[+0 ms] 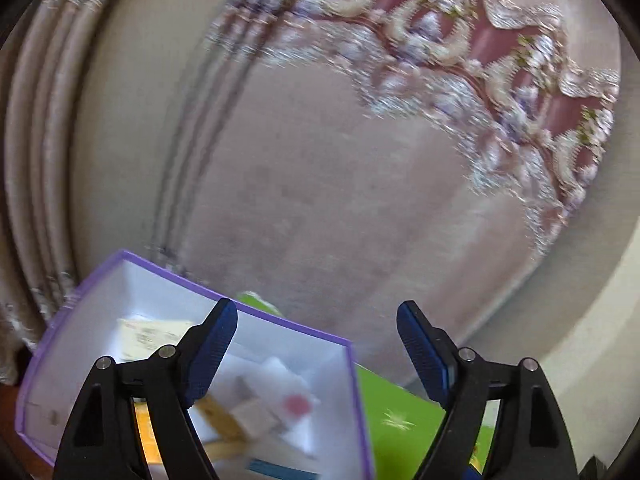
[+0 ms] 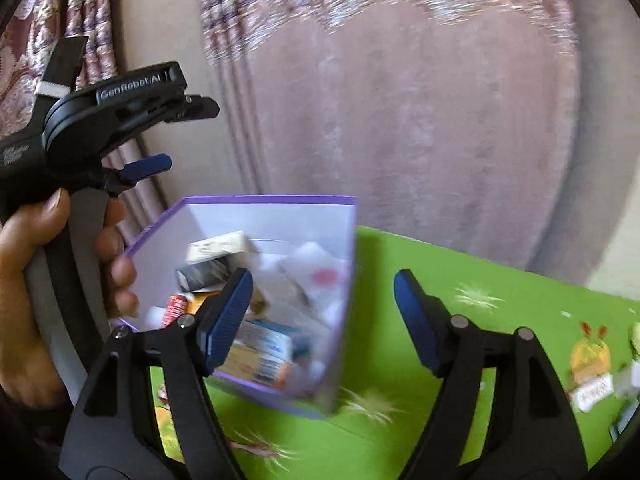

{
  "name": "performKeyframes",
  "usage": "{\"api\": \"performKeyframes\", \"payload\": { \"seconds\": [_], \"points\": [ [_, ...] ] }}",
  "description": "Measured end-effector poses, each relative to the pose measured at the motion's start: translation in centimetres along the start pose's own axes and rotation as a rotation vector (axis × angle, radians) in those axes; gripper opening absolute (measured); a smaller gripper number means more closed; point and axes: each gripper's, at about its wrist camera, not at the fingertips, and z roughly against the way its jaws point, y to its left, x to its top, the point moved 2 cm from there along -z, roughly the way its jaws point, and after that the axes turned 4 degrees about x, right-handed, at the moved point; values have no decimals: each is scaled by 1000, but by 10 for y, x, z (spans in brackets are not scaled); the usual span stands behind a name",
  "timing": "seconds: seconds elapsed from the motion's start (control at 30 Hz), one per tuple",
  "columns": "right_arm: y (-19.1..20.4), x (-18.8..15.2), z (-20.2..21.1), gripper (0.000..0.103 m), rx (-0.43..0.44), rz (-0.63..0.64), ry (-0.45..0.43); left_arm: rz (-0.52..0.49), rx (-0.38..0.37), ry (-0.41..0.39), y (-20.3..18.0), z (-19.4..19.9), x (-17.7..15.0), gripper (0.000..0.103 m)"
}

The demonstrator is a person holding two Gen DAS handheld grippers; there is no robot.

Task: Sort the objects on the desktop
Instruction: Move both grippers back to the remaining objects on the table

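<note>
Purple-rimmed box (image 2: 256, 208), green tablecloth (image 2: 460, 320)

Even, soft daylight in both views; no hard shadows. Mild glare whitens the inner walls of the purple box (image 2: 256, 216). Motion blur smears the curtain (image 1: 360, 140) pattern, box contents and green mat (image 2: 500, 320) prints. Strong fisheye bowing, dark vignette at corners. Nearby gripper fingers (image 1: 424, 344) render sharpest.

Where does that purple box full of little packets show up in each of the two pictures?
Left wrist view: the purple box sits at lower left, partly behind the left gripper's left finger.
Right wrist view: it stands left of centre, behind the right gripper's left finger.
Shared landmark: the green mat under the box, to its right in both views.
</note>
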Motion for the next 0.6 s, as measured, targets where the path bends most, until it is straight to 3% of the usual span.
{"api": "performKeyframes", "payload": {
  "seconds": [0.3, 0.6],
  "points": [
    [-73, -36, 66, 82, -195, -163, -63, -192, -154, 82, -85, -14, -26, 83],
    [-147, -81, 126, 82, -395, -232, -24, -450, -293, 204, -175, -29, -83, 83]
  ]
}}
